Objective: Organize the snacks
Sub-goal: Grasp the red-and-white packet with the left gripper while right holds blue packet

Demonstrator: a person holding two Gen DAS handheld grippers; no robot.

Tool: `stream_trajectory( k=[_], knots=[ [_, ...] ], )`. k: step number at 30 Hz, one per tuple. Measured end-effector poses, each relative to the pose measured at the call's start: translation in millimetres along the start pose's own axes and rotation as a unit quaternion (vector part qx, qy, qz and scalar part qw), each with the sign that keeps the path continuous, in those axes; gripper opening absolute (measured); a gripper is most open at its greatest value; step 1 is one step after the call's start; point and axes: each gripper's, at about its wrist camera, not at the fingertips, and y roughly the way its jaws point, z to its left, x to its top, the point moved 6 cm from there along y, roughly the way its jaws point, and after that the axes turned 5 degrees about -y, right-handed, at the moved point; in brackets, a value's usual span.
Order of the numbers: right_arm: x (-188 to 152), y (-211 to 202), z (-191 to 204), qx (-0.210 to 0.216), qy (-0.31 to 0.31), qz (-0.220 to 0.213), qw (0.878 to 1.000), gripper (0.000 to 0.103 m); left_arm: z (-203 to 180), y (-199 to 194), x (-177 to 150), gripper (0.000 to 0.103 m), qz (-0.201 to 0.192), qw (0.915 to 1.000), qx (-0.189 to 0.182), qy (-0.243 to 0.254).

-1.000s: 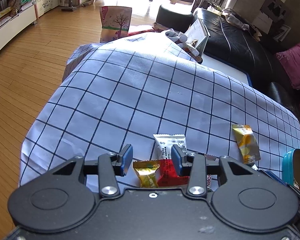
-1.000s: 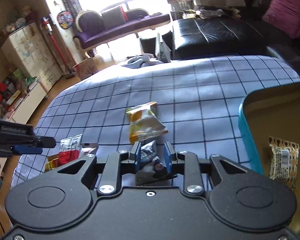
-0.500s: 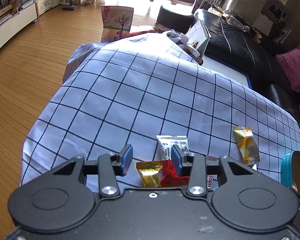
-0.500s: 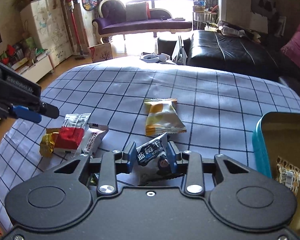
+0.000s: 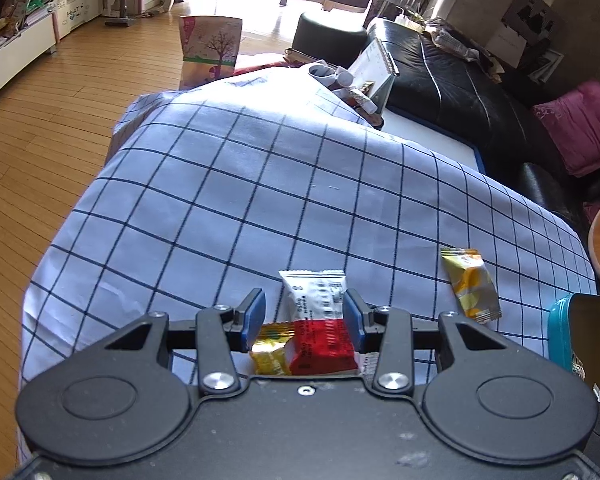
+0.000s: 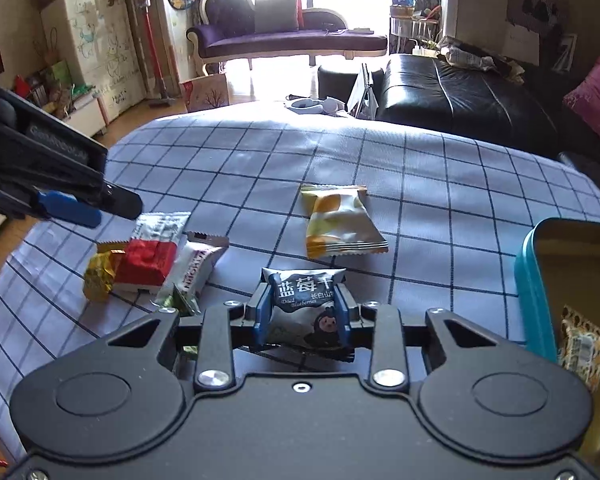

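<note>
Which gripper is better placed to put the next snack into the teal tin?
Right. The right gripper, jaws closing, brackets the blueberry packet beside the teal tin; the left gripper hovers farther off.

— What's on that desk [image 6: 440,184] under the checked cloth [image 5: 228,208]?

— Snack packets: a yellow one [image 6: 340,224], a blueberry one [image 6: 304,300], a red-and-white one [image 6: 152,256] atop a small heap, perhaps four. A teal tin [image 6: 530,280] at the edge.

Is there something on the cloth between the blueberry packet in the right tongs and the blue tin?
Nothing visible. Bare checked cloth separates the blueberry packet, between the closing right tongs, from the blue tin.
</note>
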Motion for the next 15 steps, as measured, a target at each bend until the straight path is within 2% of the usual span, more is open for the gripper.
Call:
stream_trajectory(
  k=[8,13,15],
  knots=[
    [3.6,-8.2,2.4,0.009,0.004,-0.013,1.000,0.043,-15.1,18.5,-6.6,0.044,0.010,0.9998,-0.002,0.015],
    [4.8,-10.7,1.2,0.014,0.012,-0.017,1.000,0.043,-18.8,35.0,-10.2,0.044,0.015,0.9988,0.037,0.028],
    [5.2,-11.8,3.0,0.018,0.014,-0.019,1.000,0.043,-20.4,37.6,-9.1,0.045,0.011,0.9987,0.041,0.029]
  ],
)
